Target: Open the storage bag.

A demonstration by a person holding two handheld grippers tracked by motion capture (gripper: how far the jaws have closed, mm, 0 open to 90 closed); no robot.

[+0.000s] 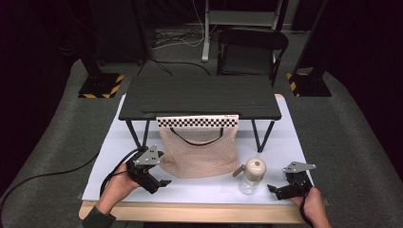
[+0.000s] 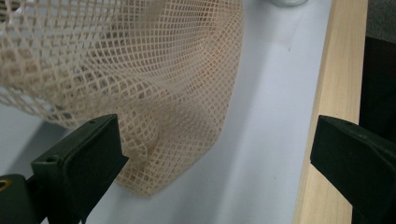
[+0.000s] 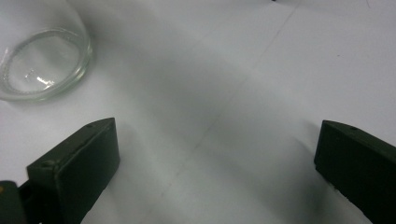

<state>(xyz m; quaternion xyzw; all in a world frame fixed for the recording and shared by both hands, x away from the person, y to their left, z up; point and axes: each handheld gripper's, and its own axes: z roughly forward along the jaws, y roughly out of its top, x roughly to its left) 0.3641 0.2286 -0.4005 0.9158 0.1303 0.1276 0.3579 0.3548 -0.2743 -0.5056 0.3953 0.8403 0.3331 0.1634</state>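
High view shows a beige mesh bag (image 1: 198, 151) hanging from the front edge of a small black stand (image 1: 199, 96) on the white desk (image 1: 285, 137). Left tongs (image 1: 160, 183) rest just beside the bag's lower left corner, jaws wide and empty. Right tongs (image 1: 272, 189) sit wide apart near a clear glass jar (image 1: 251, 176), apparently with a wooden lid.

No legible text, label, brand or number is present. The checkered strip (image 1: 197, 121) on the front edge of the small black table (image 1: 199, 97) carries small print at its right end, too small to read.
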